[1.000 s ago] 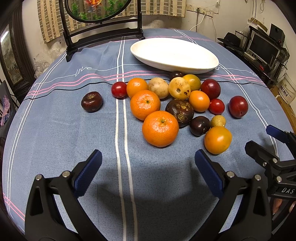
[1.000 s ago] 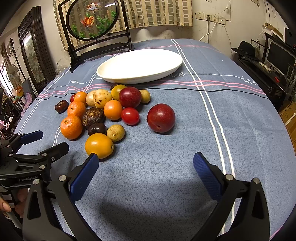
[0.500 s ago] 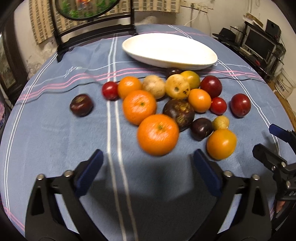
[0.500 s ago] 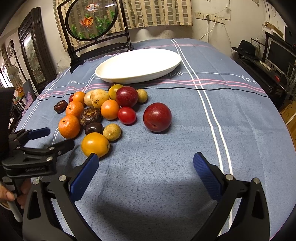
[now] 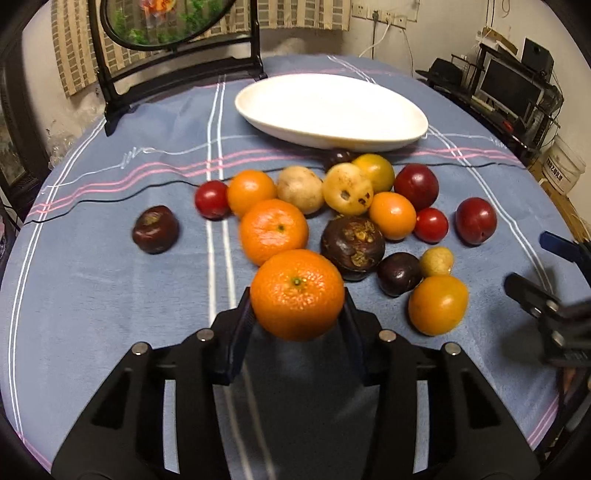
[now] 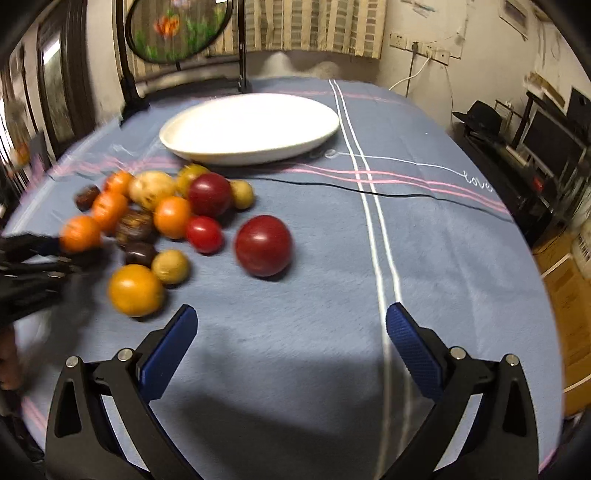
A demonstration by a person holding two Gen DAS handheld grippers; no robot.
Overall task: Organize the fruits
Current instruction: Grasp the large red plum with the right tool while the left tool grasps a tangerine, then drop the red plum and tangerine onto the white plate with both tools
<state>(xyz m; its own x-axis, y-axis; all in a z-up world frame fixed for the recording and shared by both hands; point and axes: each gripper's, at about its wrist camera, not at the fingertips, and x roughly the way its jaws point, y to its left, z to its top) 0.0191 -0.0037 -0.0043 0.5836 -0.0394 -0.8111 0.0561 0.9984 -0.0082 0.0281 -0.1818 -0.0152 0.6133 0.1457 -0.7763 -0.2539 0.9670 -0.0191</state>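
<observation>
Fruits lie heaped on the surface beyond both jaws; the white plate behind them holds nothing, so sorting has barely begun. The left gripper pinches one orange. The right gripper is spread, holding nothing.

A black-framed round screen stands behind the blue striped tablecloth; a monitor sits right of it.

Left tool clamped on a large orange, one pad at each side. Just behind it, a second orange and a dark brown fruit. White plate beyond the fruit pile on the bench.
</observation>
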